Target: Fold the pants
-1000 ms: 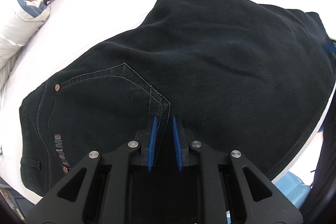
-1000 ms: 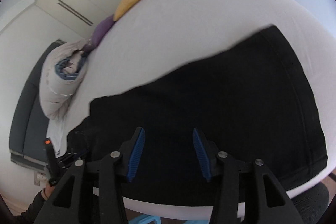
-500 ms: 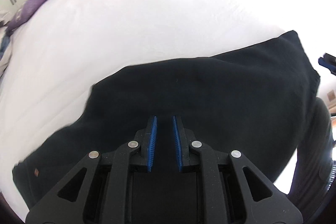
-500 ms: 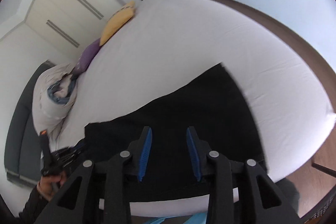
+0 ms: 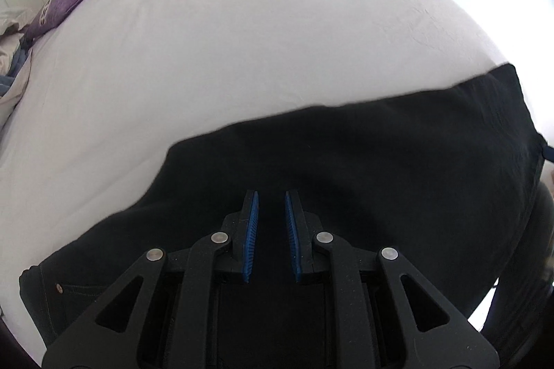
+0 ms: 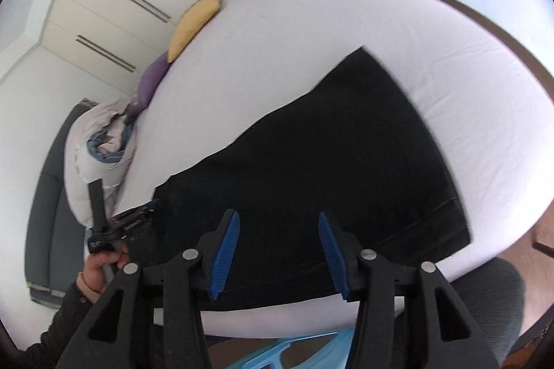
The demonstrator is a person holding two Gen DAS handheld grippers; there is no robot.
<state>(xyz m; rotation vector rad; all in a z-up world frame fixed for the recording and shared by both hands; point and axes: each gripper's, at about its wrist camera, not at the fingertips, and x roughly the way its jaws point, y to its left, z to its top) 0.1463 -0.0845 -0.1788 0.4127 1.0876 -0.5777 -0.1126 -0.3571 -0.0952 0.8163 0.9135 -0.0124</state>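
Observation:
The black pants (image 5: 363, 161) lie folded lengthwise along the near edge of the white bed (image 5: 242, 40). They also show in the right wrist view (image 6: 329, 161). My left gripper (image 5: 270, 199) hovers over the waist end with its blue pads a narrow gap apart and nothing between them. It also shows at the left of the right wrist view (image 6: 138, 218), held by a hand. My right gripper (image 6: 278, 220) is wide open and empty above the pants' near edge by the leg end.
A yellow pillow (image 6: 195, 21) and a purple pillow (image 6: 152, 81) lie at the bed's far end. A bunched duvet (image 6: 100, 147) sits by the dark headboard. A light blue plastic item (image 6: 294, 348) stands below the bed edge. Wardrobe doors (image 6: 114, 5) are behind.
Both grippers have pulled up and back from the pants. The right gripper narrowed half a second ago and has opened wide again. The left pads stay a narrow gap apart.

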